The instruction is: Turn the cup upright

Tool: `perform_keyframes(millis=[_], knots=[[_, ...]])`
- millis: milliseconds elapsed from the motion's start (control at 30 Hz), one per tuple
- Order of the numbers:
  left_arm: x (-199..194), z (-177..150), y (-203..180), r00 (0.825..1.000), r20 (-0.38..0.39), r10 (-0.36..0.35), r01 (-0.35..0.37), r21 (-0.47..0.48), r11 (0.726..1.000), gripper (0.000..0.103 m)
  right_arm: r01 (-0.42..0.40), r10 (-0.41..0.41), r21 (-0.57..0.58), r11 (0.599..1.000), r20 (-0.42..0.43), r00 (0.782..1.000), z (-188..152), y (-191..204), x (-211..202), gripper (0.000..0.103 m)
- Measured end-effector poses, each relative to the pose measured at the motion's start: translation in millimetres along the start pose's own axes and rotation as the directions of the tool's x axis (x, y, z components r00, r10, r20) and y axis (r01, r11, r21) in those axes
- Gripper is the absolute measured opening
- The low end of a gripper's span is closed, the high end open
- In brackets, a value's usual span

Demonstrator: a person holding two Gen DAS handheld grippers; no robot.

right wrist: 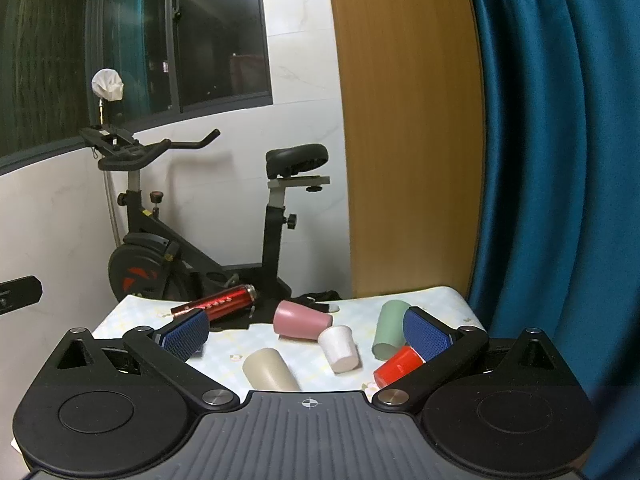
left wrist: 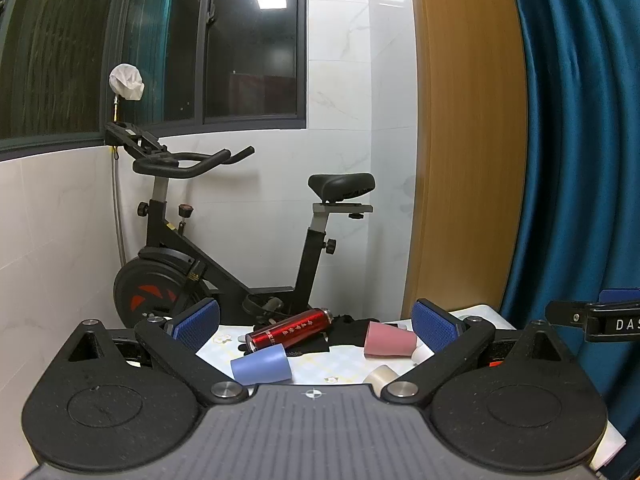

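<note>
Lying tipped: pink cup (right wrist: 302, 321), beige cup (right wrist: 267, 370) | both grippers (left wrist: 316, 326) (right wrist: 306, 330) wide, empty

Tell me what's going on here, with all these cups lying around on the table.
A person holds a gripper in each hand over a small table, and nothing is grasped yet. The left gripper and right gripper are both open. Several cups lie tipped on their sides: a blue cup, a pink cup, a white cup, a beige cup, a green cup and a red cup. A red bottle also lies there.
</note>
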State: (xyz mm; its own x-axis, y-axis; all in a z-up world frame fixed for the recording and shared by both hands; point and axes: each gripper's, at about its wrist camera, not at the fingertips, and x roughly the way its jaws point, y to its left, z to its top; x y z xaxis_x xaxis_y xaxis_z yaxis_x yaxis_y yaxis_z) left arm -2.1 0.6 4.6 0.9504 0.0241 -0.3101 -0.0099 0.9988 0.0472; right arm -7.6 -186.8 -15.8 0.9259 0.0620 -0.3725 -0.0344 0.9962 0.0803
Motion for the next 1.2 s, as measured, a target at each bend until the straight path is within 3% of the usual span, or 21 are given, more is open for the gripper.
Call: perform_keyframes(millis=[1200], knots=[[1.1,-1.2,-0.1,1.0,-0.002,-0.004,0.004,-0.008,1.0,0.103,0.006,-0.006,-0.006,1.0,-0.006,1.0,-0.7,-2.5,3.1,0.103]])
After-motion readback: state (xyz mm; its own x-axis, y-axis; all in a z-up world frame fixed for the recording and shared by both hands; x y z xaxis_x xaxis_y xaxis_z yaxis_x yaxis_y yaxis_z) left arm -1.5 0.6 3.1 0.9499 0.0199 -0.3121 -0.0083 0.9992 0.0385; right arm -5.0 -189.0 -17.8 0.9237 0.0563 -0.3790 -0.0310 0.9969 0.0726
